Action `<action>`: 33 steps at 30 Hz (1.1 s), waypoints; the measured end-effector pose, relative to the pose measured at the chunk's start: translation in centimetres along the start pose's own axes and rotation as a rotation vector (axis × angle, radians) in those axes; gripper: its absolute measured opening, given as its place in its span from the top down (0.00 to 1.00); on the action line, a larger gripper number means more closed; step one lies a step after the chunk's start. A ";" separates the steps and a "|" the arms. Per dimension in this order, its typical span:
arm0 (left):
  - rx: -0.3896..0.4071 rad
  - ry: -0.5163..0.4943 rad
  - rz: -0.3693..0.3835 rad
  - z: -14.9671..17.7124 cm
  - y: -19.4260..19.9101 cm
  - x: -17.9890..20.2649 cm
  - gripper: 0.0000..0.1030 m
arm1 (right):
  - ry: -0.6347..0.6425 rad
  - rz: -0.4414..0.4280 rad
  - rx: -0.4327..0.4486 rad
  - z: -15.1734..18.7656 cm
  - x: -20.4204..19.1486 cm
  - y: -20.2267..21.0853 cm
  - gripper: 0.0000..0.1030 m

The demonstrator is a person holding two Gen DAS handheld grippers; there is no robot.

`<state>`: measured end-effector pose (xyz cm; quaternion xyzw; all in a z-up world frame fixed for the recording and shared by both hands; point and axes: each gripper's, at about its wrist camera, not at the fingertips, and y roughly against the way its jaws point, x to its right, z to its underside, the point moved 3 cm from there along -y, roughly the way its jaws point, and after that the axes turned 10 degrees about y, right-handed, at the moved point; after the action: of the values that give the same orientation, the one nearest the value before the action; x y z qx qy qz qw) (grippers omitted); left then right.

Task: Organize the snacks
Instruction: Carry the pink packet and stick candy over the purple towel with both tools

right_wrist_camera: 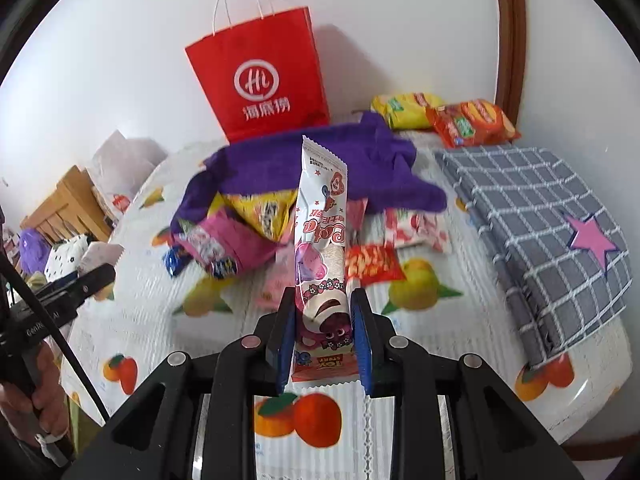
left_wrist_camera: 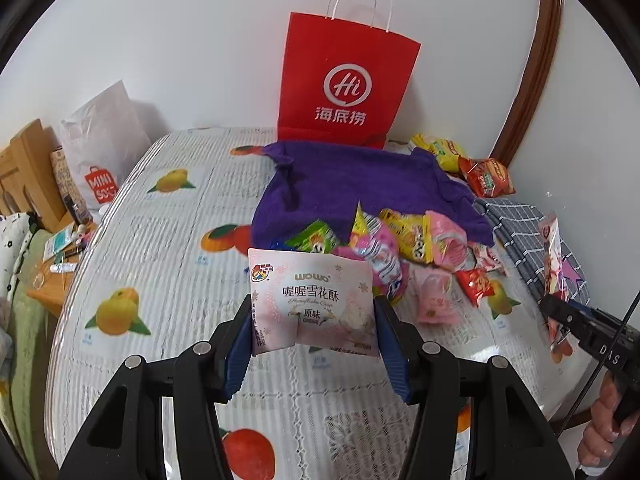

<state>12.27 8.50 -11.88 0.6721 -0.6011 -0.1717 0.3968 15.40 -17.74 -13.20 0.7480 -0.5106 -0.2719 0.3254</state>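
- Fruit-print worktop (left_wrist_camera: 168, 240), snack pile (left_wrist_camera: 400, 248) centre frame.
- Left gripper (left_wrist_camera: 314, 320) clamps pink snowflake-crisp pouch (left_wrist_camera: 312, 300).
- Right gripper (right_wrist_camera: 322, 328) pinches tall pink wrapper (right_wrist_camera: 322, 240) low; it may tip or slip.

i see the paper bag (left_wrist_camera: 348, 84) standing at the back of the counter (left_wrist_camera: 160, 240) against the wall, a towel (left_wrist_camera: 360, 188) before it, and the snack pile (left_wrist_camera: 404, 248) on the towel's near edge. a folded cloth (right_wrist_camera: 536, 216) lies right, two packets (right_wrist_camera: 444, 118) behind it.
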 end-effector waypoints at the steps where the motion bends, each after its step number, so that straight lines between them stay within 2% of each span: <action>1: 0.001 -0.003 0.002 -0.3 0.0 0.2 0.47 | 0.001 0.001 0.006 -0.4 0.0 0.2 0.74; 24: 0.066 -0.041 -0.032 -9.9 -2.9 2.1 0.47 | 0.055 0.007 0.070 -12.2 1.5 -2.1 0.74; 28: 0.078 -0.053 -0.046 -11.5 -3.2 2.4 0.47 | 0.039 -0.037 0.057 -14.3 2.1 -3.1 0.74; 33: 0.089 -0.047 -0.023 -13.8 -3.5 2.7 0.47 | 0.043 -0.077 0.047 -16.6 2.2 -4.5 0.74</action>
<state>24.95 10.31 -5.16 0.6918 -0.6093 -0.1651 0.3505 31.01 -15.15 -6.22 0.7801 -0.4808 -0.2559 0.3080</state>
